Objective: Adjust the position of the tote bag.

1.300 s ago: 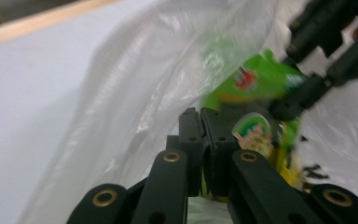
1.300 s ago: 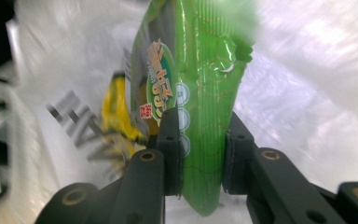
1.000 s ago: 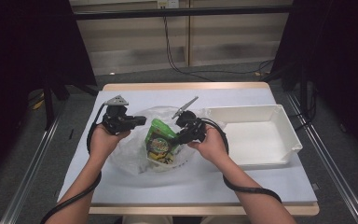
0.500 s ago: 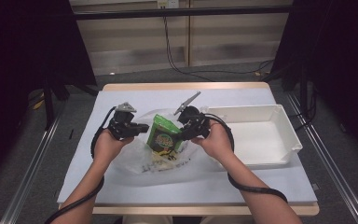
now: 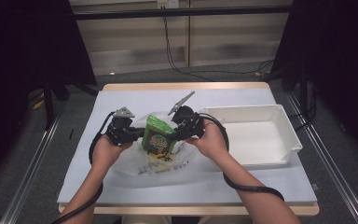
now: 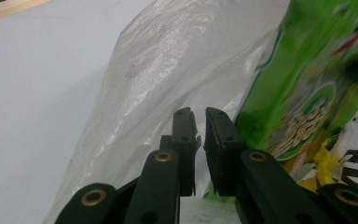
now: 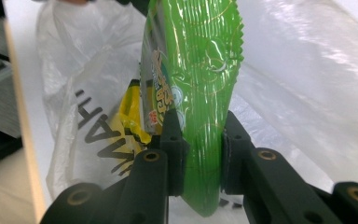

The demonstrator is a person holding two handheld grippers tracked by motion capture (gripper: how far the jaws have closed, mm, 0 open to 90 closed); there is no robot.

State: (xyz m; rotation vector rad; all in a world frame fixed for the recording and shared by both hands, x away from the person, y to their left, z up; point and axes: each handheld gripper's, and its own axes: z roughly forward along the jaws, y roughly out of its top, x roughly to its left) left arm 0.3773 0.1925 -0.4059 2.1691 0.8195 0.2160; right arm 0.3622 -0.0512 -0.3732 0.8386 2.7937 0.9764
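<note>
Near the middle of the table, a little toward its front edge, a clear plastic bag lies crumpled on the pale blue cover, and a green snack packet stands up out of its mouth. The right gripper has its jaws clamped on the packet's edge; in the right gripper view the two black pads press the green foil from both sides, with a yellow packet tucked behind it inside the bag, which carries black lettering. The left gripper sits on the other side of the packet. Its jaws have just been opening a little, yet in the left gripper view they stand narrow, with only a thin slit between the pads, and whether bag film is pinched there I cannot tell. The bag's film rises just ahead of them and the green packet leans close on one side. Crinkled plastic crowds both grippers. A white tray stands toward the table's right edge, close to the right hand. Each gripper's cable loops back along the forearm toward the front edge.
</note>
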